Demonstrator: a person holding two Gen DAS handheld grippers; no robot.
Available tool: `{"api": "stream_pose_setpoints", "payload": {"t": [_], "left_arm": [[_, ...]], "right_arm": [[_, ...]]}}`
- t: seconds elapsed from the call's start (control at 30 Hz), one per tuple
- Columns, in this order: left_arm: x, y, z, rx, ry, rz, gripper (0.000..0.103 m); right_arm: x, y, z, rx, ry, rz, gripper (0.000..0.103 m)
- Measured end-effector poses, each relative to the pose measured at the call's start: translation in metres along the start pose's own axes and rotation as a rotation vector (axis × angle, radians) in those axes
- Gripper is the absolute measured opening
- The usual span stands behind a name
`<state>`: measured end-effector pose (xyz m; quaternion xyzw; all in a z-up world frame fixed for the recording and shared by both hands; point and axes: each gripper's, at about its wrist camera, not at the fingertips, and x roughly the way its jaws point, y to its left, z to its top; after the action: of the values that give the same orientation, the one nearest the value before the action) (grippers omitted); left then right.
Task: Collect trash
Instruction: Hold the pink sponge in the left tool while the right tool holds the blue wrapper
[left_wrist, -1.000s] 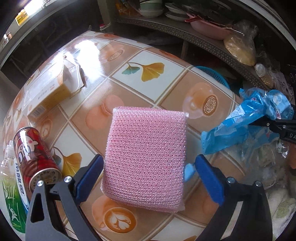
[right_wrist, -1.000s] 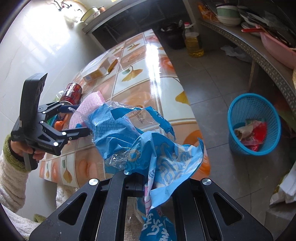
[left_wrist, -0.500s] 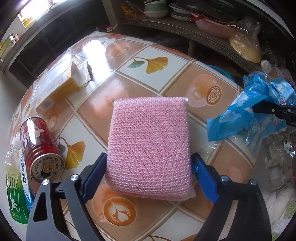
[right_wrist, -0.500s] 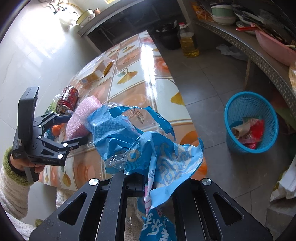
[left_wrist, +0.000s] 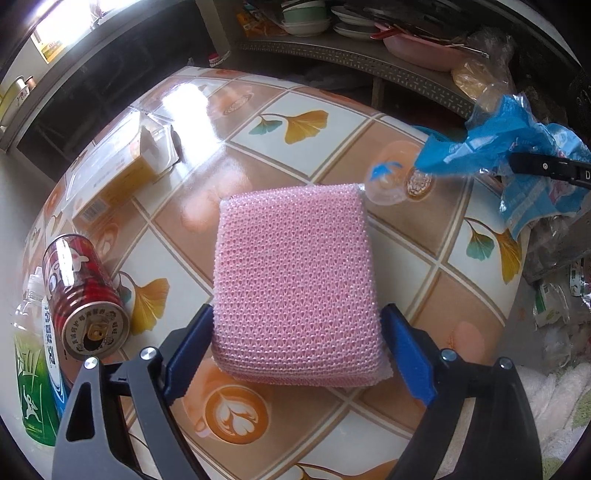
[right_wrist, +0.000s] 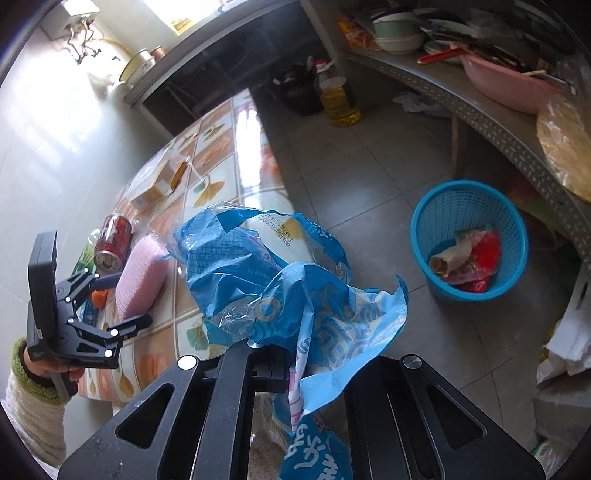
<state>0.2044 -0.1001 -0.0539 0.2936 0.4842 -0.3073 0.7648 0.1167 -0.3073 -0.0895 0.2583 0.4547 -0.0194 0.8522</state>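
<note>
A pink mesh sponge (left_wrist: 295, 266) lies on the tiled table (left_wrist: 314, 147), and my left gripper (left_wrist: 297, 314) is shut on it, its blue pads against both sides. The right wrist view shows that sponge (right_wrist: 142, 273) between the left gripper's (right_wrist: 131, 299) fingers. My right gripper (right_wrist: 258, 343) is shut on a crumpled blue plastic bag (right_wrist: 266, 280), which hides its fingertips. The bag (left_wrist: 491, 147) hangs beyond the table's right edge in the left wrist view. A blue basket (right_wrist: 476, 295) holding wrappers stands on the floor to the right.
A red can (left_wrist: 79, 288) lies left of the sponge, beside a green bottle (left_wrist: 33, 387). A yellow box (left_wrist: 114, 173) sits further back. A shelf with bowls (right_wrist: 498, 122) runs behind the basket. An oil bottle (right_wrist: 338, 99) stands on the floor.
The left jaws closed in until the pads met the sponge's sides. The right gripper carried the blue bag away from the sponge, toward the table's edge.
</note>
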Motion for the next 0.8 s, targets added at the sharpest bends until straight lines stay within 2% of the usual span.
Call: {"api": "stream_pose_setpoints", "payload": {"t": [0.27,0.43,0.8], "left_arm": [[0.003,0.005,0.001,-0.042,0.001,-0.015,0.088],[0.003,0.009,0.003,-0.062,-0.007,-0.026,0.081],[-0.002,0.011,-0.001,-0.085,-0.028,-0.024,0.079]], "right_arm": [[-0.004,-0.002,0.001,0.014,-0.008,0.010,0.004],[-0.004,-0.002,0.001,0.004,-0.005,0.021,0.004],[-0.004,-0.002,0.003,0.001,-0.005,0.024,0.004]]}}
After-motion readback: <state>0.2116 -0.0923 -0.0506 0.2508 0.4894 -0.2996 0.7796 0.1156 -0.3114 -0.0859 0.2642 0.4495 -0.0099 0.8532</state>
